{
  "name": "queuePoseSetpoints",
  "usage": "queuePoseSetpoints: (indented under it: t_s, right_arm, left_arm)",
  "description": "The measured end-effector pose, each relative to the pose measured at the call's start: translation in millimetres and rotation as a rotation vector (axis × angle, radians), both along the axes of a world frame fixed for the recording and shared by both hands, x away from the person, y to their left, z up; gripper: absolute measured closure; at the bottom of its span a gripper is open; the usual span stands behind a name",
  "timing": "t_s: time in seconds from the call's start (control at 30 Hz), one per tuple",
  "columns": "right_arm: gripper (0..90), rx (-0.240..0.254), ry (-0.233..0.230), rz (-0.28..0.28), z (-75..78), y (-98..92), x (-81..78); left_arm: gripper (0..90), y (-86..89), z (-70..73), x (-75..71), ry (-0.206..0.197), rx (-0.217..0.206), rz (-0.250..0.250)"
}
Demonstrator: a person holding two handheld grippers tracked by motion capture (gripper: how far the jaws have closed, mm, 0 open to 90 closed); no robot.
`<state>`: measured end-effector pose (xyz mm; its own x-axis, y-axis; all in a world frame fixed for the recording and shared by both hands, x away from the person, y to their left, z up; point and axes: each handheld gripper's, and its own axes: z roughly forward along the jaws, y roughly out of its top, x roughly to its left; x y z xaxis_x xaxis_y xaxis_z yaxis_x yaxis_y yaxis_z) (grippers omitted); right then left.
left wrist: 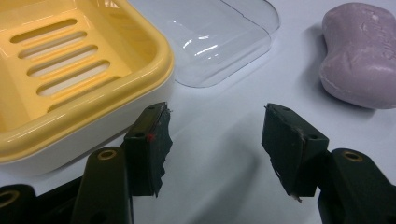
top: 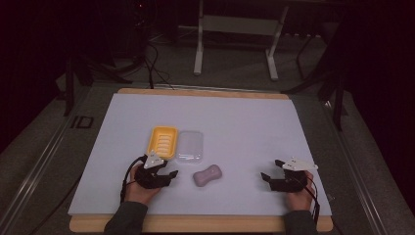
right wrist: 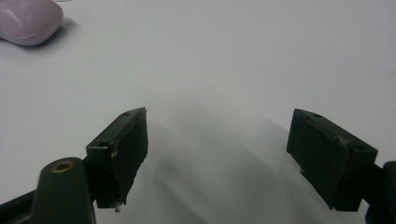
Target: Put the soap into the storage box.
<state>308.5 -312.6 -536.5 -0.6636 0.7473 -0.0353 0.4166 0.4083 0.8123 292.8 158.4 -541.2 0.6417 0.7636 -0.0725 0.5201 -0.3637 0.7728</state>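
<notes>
A white sheet covers the wooden bench; the room behind is dark. From the left: the left gripper rests with fingers apart and empty, just beside the yellow soap dish; the clear lid touches the dish; the purple soap bar lies near; the right gripper rests well apart, fingers spread and empty.

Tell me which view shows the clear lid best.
The left gripper view: the clear lid is close, its rim and glints plain beside the yellow soap dish. The high view shows it whole but small and faint. The right gripper view gives nothing of it.
</notes>
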Motion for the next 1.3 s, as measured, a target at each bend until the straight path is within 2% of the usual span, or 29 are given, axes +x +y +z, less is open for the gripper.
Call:
queuePoseSetpoints:
  t_s: [0.27, 0.4, 0.5, 0.97, 1.07, 1.3]
  right_arm:
    - [20.1, 0.001, -0.013, 0.002, 0.1, 0.2, -1.4]
    - [20.1, 0.024, -0.019, -0.002, 0.5, -2.3, -1.7]
    - [20.1, 0.025, -0.018, -0.001, 0.6, -2.4, -1.6]
    - [20.2, 0.016, -0.017, -0.005, 0.6, -1.3, -2.0]
    - [20.2, 0.017, -0.018, -0.004, 0.6, -1.5, -2.1]
    - [20.2, 0.019, -0.021, -0.004, 0.7, -2.0, -2.1]
  left_arm:
    - [44.9, -1.2, -0.2, 0.3, 0.002, 0.011, 0.002]
    - [45.2, 0.8, 0.7, 1.3, 0.010, -0.006, 0.001]
    - [45.7, -0.1, 3.9, 1.6, 0.020, 0.022, 0.002]
    - [44.4, -9.6, 33.1, 5.2, 0.048, 0.094, -0.039]
    - [44.4, -12.4, 37.2, 6.0, 0.050, 0.097, -0.049]
    - [44.0, -22.4, 41.6, 9.2, 0.047, 0.139, -0.089]
